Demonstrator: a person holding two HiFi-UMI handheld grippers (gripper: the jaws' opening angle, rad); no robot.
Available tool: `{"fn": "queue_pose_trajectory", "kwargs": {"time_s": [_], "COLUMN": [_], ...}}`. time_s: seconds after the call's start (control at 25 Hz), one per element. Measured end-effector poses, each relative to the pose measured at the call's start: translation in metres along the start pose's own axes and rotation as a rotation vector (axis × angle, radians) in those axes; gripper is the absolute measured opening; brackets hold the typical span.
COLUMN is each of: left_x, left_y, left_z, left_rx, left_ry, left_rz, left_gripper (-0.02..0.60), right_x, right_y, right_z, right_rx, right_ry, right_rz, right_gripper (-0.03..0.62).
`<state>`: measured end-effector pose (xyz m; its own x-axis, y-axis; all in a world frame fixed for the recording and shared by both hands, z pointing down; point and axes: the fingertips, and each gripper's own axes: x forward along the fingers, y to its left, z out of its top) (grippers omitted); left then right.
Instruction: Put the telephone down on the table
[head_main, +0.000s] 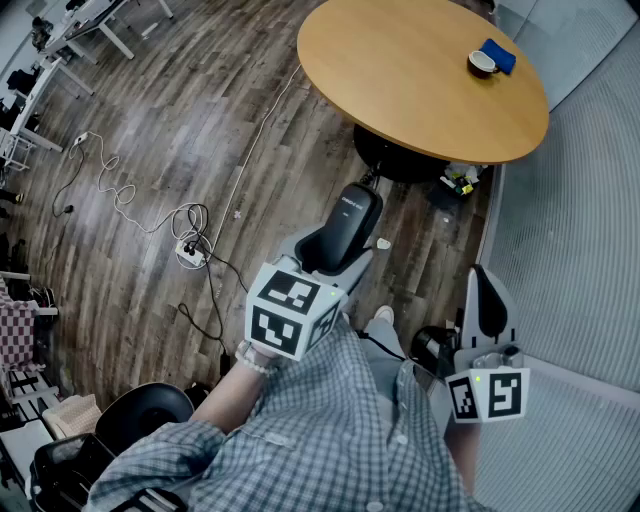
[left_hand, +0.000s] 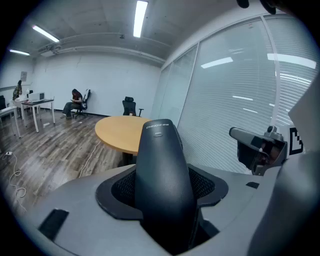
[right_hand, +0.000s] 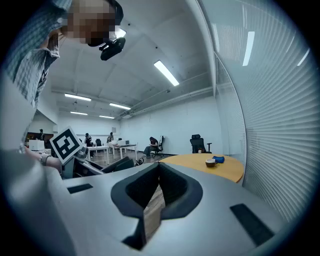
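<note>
Left gripper (head_main: 338, 252) jaws clamping telephone (left_hand: 162, 175), handset sticking out past jaws, centre of frame, over wood floor (head_main: 170, 130). Right gripper (head_main: 487, 300) jaws closed together, gripping nothing, lower right. Task looking early: telephone not yet over round tabletop (head_main: 420, 90) at top; reaching, lowering, releasing remaining. Handset lower end hiding inside jaws; blue item (head_main: 499, 54) beside cup (head_main: 482, 63) unclear.

The left gripper (head_main: 335, 262) tilts downward, its jaws clamped on the telephone (head_main: 356, 212). The right gripper (head_main: 487, 298) is held level, jaws together and empty.
</note>
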<state>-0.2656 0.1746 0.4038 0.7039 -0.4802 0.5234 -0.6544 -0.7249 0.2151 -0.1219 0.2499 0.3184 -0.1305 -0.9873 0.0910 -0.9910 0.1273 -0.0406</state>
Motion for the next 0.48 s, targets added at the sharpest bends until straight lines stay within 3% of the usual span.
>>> {"fn": "queue_pose_trajectory", "kwargs": {"time_s": [0.48], "left_x": [-0.01], "left_y": [0.008], "left_z": [-0.004], "left_rx": [-0.009], "left_ry": [-0.007], "left_rz": [-0.006], "left_gripper": [0.281], "right_x": [0.002], "right_y": [0.014], "right_z": [0.001], "right_rx": [0.004], "right_ry": [-0.002], "right_rz": [0.007], "right_gripper": [0.01]}}
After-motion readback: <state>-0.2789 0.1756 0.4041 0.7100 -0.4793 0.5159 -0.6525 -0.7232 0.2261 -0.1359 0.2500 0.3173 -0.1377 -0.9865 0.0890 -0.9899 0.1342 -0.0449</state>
